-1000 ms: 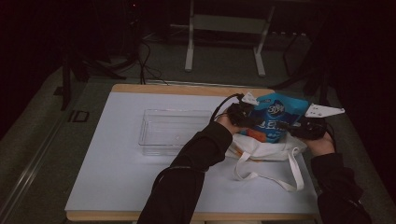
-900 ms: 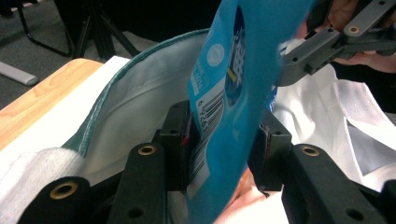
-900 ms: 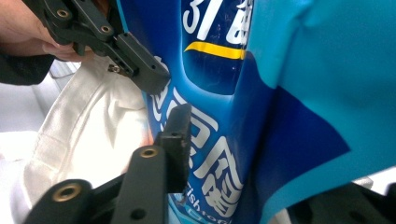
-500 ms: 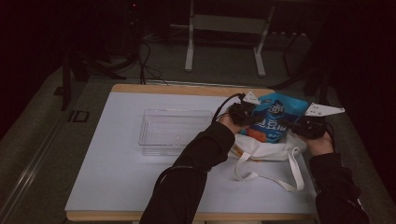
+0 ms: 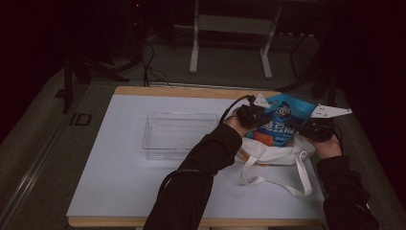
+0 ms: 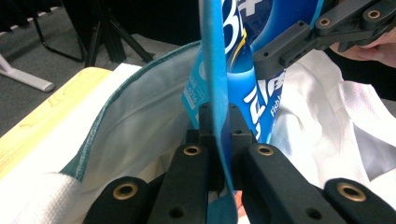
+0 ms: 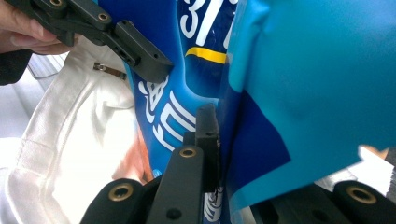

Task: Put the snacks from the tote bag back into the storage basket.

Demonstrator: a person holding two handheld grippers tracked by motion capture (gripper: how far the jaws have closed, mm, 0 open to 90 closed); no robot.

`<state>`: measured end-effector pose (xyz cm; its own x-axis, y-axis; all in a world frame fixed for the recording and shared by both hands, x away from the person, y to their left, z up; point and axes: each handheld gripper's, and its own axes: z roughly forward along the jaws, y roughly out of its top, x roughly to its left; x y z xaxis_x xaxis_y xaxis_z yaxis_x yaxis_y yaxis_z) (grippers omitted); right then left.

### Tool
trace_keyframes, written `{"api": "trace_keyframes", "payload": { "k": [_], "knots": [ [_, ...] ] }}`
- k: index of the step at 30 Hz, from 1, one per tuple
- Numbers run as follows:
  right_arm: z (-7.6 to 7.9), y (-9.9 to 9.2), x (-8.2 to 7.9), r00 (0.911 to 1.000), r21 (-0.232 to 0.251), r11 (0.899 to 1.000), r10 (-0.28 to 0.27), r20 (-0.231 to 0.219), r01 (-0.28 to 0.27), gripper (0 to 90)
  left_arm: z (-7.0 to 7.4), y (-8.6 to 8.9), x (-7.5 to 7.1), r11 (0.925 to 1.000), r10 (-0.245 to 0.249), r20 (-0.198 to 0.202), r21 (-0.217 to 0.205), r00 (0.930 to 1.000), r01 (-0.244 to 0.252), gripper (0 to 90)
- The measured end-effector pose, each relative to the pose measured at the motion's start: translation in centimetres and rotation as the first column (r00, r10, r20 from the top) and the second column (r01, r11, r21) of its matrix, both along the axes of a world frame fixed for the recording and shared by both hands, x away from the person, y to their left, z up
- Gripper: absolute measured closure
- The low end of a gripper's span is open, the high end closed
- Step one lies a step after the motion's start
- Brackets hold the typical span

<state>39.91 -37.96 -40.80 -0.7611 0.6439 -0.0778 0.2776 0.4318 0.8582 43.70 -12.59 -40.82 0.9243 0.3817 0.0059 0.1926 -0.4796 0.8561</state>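
On the left part of the white table (image 5: 110, 191) stands a clear plastic tray (image 5: 178, 135), a shallow rectangular one with nothing visible inside it. It sits well apart from the table's left edge and just to the left of the person's crossing forearm.

To the right of the tray, the left gripper (image 5: 251, 116) is held over the mouth of a white cloth tote bag (image 5: 275, 155). In the left gripper view its jaws are together on the thin edge of a blue snack packet (image 6: 243, 93) — the film runs straight up between them, pinched edge-on. The bag's pale lining, trimmed with a green hem, opens around the packet's lower part, so the packet stands partly inside the tote and partly above it.

The tote lies on the right part of the table, its mouth toward the far side and its long handles (image 5: 282, 179) looped loosely on the table toward the person. An orange patch shows at the bottom of the packet, just at the bag's rim.

Farther right, the right gripper (image 5: 313, 128) takes the packet's other side. In the right gripper view one jaw presses against the blue film and the packet's folded edge covers the other — the jaws look clamped on the packet.
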Motion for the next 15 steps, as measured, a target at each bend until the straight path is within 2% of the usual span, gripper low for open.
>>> {"api": "trace_keyframes", "payload": {
  "k": [5,15],
  "knots": [
    [0.6,-0.1,-0.2,1.0,0.009,1.0,-0.004,0.009,0.004,86.8,0.9,0.0,-0.1,0.9999,-0.002,0.003,-0.011,1.0,0.002,89.8],
    [3.6,-0.3,-0.9,0.9985,0.024,1.0,-0.007,0.055,0.006,87.4,3.9,0.0,-0.6,0.9991,-0.004,0.038,-0.041,0.9993,0.006,90.0]
  ]
}}
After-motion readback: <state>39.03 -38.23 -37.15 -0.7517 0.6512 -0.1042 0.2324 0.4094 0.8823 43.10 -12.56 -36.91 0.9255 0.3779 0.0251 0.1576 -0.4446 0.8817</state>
